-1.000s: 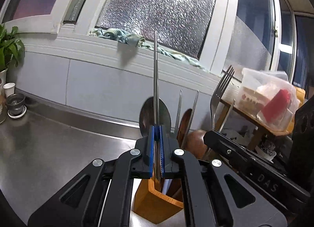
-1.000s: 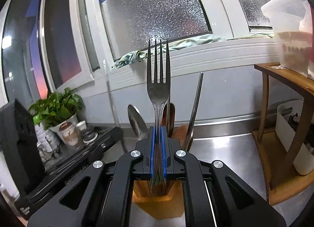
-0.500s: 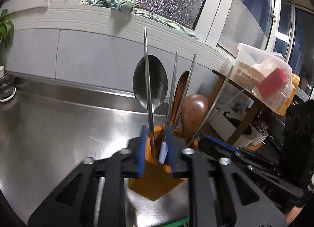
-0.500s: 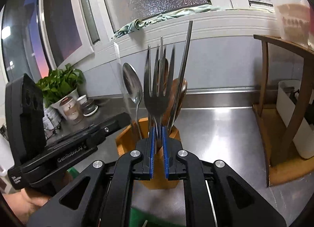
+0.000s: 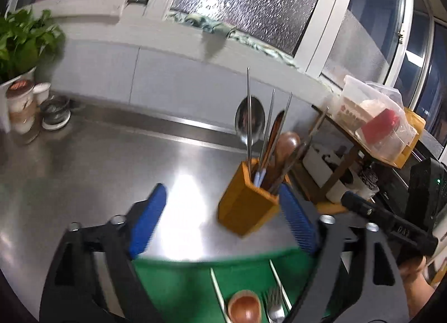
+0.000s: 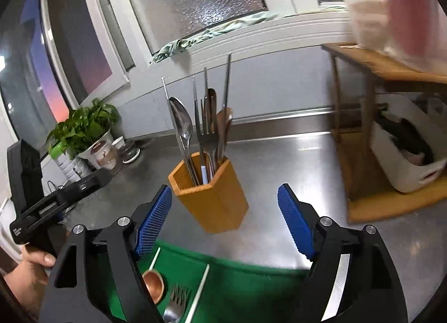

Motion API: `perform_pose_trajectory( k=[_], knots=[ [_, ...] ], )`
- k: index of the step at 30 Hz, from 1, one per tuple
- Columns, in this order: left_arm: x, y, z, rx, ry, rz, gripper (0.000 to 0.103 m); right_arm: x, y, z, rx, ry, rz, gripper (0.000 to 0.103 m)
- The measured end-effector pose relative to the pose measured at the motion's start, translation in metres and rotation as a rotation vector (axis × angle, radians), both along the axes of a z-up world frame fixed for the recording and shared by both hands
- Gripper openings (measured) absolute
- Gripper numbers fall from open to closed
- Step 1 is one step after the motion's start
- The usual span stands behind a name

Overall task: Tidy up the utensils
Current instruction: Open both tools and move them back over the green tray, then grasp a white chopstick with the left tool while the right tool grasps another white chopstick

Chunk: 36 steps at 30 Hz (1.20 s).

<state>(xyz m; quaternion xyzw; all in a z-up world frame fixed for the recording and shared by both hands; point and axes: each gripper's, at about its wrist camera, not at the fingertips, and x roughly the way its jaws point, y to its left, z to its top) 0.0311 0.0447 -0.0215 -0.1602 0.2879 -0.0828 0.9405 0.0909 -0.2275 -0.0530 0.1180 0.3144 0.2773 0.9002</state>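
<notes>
An orange hexagonal utensil holder (image 5: 247, 204) (image 6: 212, 197) stands on the steel counter with a metal spoon (image 5: 249, 120) (image 6: 181, 124), a fork (image 6: 206, 138), chopsticks (image 5: 269, 127) and wooden spoons inside. My left gripper (image 5: 223, 217) is open and empty, just in front of the holder. My right gripper (image 6: 223, 219) is open and empty, also in front of it. On a green mat (image 5: 178, 286) (image 6: 240, 289) below lie a wooden spoon (image 5: 244, 306) (image 6: 153, 284), a fork (image 5: 275, 306) (image 6: 174, 304) and white chopsticks (image 6: 199, 292).
A potted plant (image 6: 83, 127) and cups (image 5: 21, 108) stand at the counter's left. A wooden shelf (image 6: 371, 138) with a white bin (image 6: 405, 166) and a plastic bag (image 5: 377, 124) stands at the right. A wall and window sill lie behind.
Both grippers opened and let go: the chopstick and the fork now stand in the holder. Both grippers pulled back and up, so the green mat shows below.
</notes>
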Motion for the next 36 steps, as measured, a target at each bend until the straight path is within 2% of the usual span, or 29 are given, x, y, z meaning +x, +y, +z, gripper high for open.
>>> perform_pose_trajectory(
  k=[1, 4, 7, 11, 14, 15, 17, 19, 20, 22, 24, 27, 29, 33, 36],
  knots=[
    [-0.004, 0.001, 0.0, -0.003, 0.031, -0.01, 0.09, -0.003, -0.005, 0.002, 0.002, 0.036, 0.01, 0.088],
    [-0.014, -0.001, -0.002, 0.014, 0.149, -0.032, 0.095, -0.011, -0.011, 0.002, 0.008, 0.143, 0.063, 0.099],
    [-0.021, -0.005, -0.01, 0.02, 0.277, -0.066, 0.095, -0.019, -0.007, 0.0, -0.037, 0.248, 0.131, 0.099],
    [-0.03, -0.015, -0.031, 0.013, 0.454, -0.112, 0.095, -0.037, 0.01, -0.013, -0.211, 0.379, 0.177, 0.099],
    [-0.038, -0.025, -0.045, 0.053, 0.548, -0.134, 0.095, -0.05, 0.018, -0.024, -0.285, 0.424, 0.196, 0.097],
    [-0.041, -0.028, -0.049, 0.062, 0.565, -0.139, 0.095, -0.054, 0.021, -0.029, -0.3, 0.441, 0.198, 0.093],
    [-0.049, -0.034, -0.057, 0.073, 0.598, -0.154, 0.095, -0.059, 0.026, -0.043, -0.301, 0.509, 0.213, 0.076],
    [-0.055, -0.037, -0.062, 0.079, 0.618, -0.156, 0.094, -0.061, 0.03, -0.055, -0.305, 0.562, 0.218, 0.052],
    [-0.057, -0.039, -0.065, 0.083, 0.626, -0.157, 0.089, -0.063, 0.032, -0.059, -0.308, 0.575, 0.22, 0.048],
    [-0.06, -0.041, -0.07, 0.091, 0.647, -0.157, 0.07, -0.067, 0.037, -0.067, -0.302, 0.593, 0.23, 0.033],
    [-0.063, -0.042, -0.077, 0.091, 0.674, -0.165, 0.058, -0.071, 0.042, -0.073, -0.278, 0.606, 0.242, 0.032],
    [-0.066, -0.044, -0.083, 0.088, 0.683, -0.18, 0.055, -0.073, 0.054, -0.076, -0.282, 0.605, 0.254, 0.032],
    [-0.067, -0.046, -0.087, 0.086, 0.679, -0.185, 0.049, -0.075, 0.061, -0.079, -0.3, 0.599, 0.25, 0.032],
    [-0.064, -0.051, -0.086, 0.118, 0.658, -0.171, 0.04, -0.076, 0.073, -0.082, -0.348, 0.577, 0.234, 0.03],
    [-0.065, -0.054, -0.086, 0.158, 0.644, -0.173, 0.039, -0.08, 0.079, -0.081, -0.389, 0.544, 0.226, 0.028]
  ],
)
